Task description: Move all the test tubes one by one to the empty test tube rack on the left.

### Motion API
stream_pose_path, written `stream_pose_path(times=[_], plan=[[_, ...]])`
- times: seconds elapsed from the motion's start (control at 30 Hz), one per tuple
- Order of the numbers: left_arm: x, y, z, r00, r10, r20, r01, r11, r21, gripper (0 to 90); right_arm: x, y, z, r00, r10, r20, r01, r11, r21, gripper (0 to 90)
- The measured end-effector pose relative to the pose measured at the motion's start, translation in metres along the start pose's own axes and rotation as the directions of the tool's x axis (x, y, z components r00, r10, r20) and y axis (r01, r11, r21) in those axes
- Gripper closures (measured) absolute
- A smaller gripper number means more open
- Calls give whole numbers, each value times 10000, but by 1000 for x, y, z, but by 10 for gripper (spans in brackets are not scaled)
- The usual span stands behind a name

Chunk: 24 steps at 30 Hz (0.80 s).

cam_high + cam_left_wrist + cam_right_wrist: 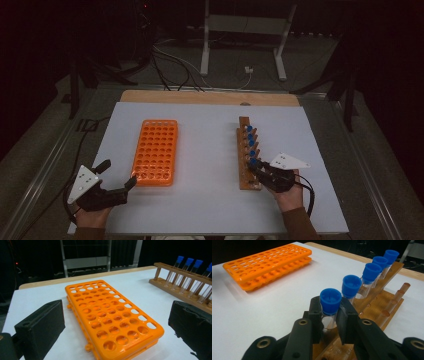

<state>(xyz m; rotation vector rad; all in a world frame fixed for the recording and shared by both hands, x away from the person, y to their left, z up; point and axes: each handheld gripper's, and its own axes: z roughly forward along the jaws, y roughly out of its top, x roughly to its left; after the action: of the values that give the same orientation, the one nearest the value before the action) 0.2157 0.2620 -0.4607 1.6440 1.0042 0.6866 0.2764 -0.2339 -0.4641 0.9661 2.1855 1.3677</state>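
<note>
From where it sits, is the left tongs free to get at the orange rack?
Probably yes. The left tongs stand open at the near end of the orange rack, with bare table between; the right tongs are busy on a blue-capped tube.

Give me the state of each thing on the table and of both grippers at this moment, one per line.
Right gripper: shut on the nearest tube.
Nearest tube: blue-capped, upright in the wooden rack, clamped below its cap.
Other four tubes: capped, standing in the rack.
Wooden rack: five tubes in it.
Orange rack: empty, flat.
Left gripper: open, holding nothing.
</note>
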Motion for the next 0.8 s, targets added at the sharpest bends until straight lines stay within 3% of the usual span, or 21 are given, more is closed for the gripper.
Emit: stream_pose_path(times=[0.4,0.6,0.8], plan=[[-11,3,10,9992,185,350,-192,9996,211,11,3,6,2,10000,-22,62,22,10000,97,766],[-18,5,15,9962,388,777,-396,9992,94,11,3,11,-1,9999,-46,99,45,9999,133,767],[-25,16,21,9910,157,1326,-192,9995,253,11,3,19,-4,9998,-103,186,98,9996,263,768]])
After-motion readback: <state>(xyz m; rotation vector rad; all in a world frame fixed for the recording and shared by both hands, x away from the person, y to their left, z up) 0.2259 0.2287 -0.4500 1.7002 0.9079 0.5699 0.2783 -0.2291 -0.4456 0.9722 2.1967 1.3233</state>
